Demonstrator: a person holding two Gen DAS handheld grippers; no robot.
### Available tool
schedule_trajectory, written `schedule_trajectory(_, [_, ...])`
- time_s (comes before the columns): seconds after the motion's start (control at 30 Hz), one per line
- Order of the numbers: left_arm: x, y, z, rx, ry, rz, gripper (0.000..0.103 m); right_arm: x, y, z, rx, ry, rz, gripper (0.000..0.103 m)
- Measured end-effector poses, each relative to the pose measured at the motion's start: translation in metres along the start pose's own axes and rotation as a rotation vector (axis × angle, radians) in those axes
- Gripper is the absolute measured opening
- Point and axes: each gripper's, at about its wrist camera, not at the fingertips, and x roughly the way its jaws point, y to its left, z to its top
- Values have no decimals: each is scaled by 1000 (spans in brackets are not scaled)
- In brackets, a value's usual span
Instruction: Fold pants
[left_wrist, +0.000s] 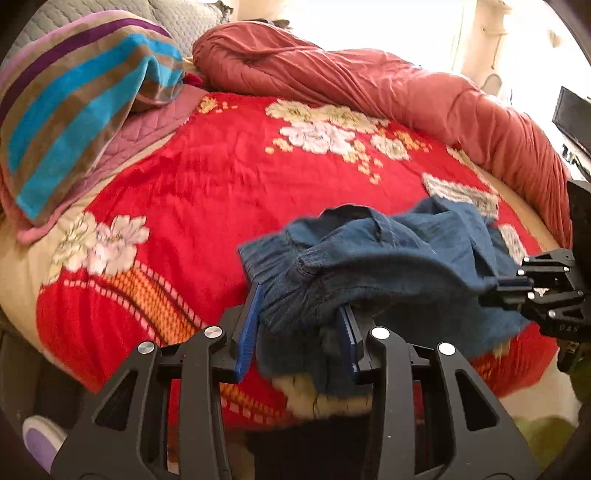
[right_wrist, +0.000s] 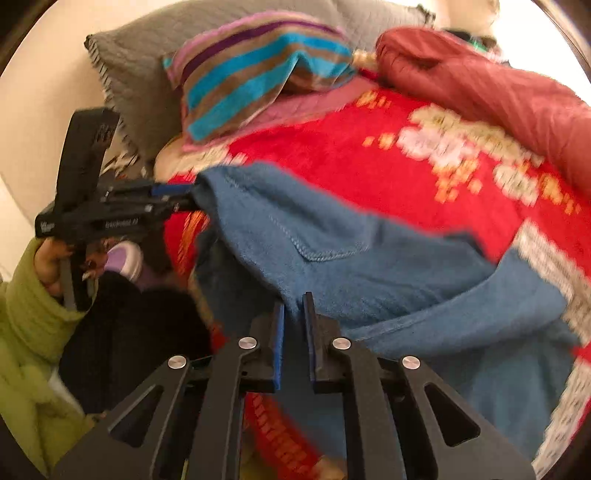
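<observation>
Blue pants (left_wrist: 388, 266) hang bunched just above a red flowered blanket (left_wrist: 221, 166) on a bed. My left gripper (left_wrist: 301, 301) is shut on a gathered edge of the pants, with thick fabric wedged between its blue pads. In the right wrist view the same left gripper (right_wrist: 186, 195) pinches the pants' (right_wrist: 369, 266) far left corner. My right gripper (right_wrist: 294, 306) is shut on the near edge of the cloth, its jaws almost together. From the left wrist view that right gripper (left_wrist: 493, 290) grips the pants' right end. The cloth spans between both grippers and its lower part drapes onto the blanket.
A striped towel (left_wrist: 74, 110) lies over a pink quilted pad at the bed's head. A rust-red duvet (left_wrist: 369, 81) is rolled along the far side. A grey pillow (right_wrist: 147, 74) stands behind. A green sleeve (right_wrist: 26, 295) and a purple slipper (left_wrist: 40, 435) are near the bed edge.
</observation>
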Motion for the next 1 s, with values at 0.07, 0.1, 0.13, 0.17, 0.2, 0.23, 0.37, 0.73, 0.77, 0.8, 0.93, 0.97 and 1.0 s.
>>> schedule_trajectory(0.07, [2, 1, -7, -4, 22, -1, 31, 6, 6, -12, 25, 34, 32, 9])
schedule_trajectory(0.1, [5, 3, -10, -13, 41, -2, 32, 9, 9, -17, 29, 49, 40, 9])
schedule_trajectory(0.13, [7, 5, -13, -18, 55, -5, 32, 12, 13, -21, 28, 59, 43, 9])
schedule_trajectory(0.17, [9, 6, -15, -23, 68, -3, 33, 15, 16, -25, 32, 68, 45, 9])
schedule_trajectory(0.2, [9, 7, -18, -29, 76, -4, 34, 17, 17, -26, 38, 75, 44, 9])
schedule_trajectory(0.23, [8, 8, -20, -35, 84, -8, 34, 21, 16, -29, 56, 84, 43, 9])
schedule_trajectory(0.37, [-4, 12, -25, -47, 78, -2, 40, 24, 18, -32, 46, 101, 30, 9])
schedule_trajectory(0.73, [-35, -14, -4, -39, -21, -77, 38, 12, 22, -29, 35, 77, 69, 22])
schedule_trajectory(0.77, [-31, -22, -2, -25, -11, -98, 38, 8, 22, -27, 37, 63, 72, 22])
schedule_trajectory(0.8, [-24, -31, -1, 0, 0, -110, 38, 2, 21, -25, 43, 36, 76, 23])
schedule_trajectory(0.93, [10, -48, -8, 61, 89, -47, 38, -7, 16, -23, 70, -1, 61, 30])
schedule_trajectory(0.97, [16, -47, -10, 54, 106, -44, 38, -6, 14, -24, 77, 5, 55, 30])
schedule_trajectory(1.0, [24, -43, -15, 37, 132, -37, 38, -4, 12, -25, 84, 14, 49, 30])
